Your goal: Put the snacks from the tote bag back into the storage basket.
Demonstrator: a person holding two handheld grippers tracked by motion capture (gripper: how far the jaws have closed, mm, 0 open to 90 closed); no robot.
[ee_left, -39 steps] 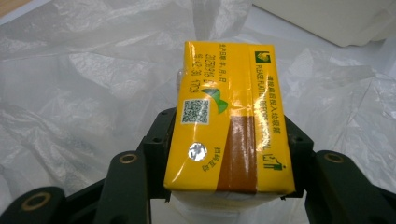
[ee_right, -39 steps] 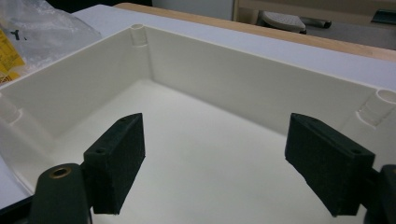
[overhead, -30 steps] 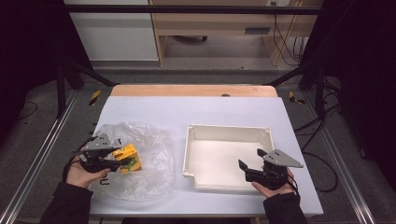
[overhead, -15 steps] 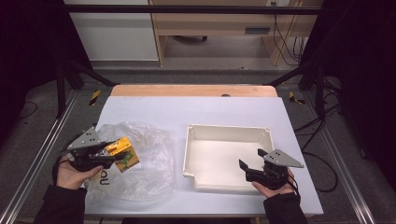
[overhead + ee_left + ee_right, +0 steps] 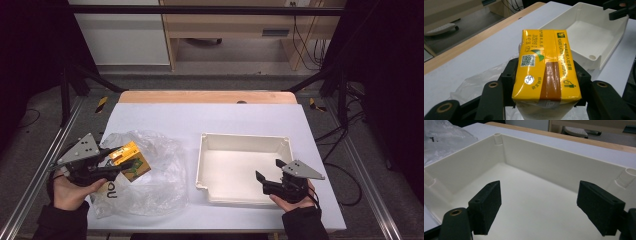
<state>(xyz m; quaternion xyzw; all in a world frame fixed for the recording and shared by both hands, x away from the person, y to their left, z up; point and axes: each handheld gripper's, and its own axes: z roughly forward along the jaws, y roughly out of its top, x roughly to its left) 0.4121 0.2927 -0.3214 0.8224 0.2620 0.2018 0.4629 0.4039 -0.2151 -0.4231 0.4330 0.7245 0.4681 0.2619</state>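
A yellow packet with green print is clamped between the jaws of my left gripper, lifted above a crumpled clear plastic bag at the table's left. The packet's sides sit against both pads. My right gripper stands open with nothing between its jaws, hovering over the near right corner of a white tray, which holds nothing.
The tray and bag lie on a white table top with a wooden strip along its far edge. Metal frame rails run along both sides. Cables trail off at the right.
My left gripper has risen and drawn back to the left with the yellow packet, out of the bag. The right gripper has kept still.
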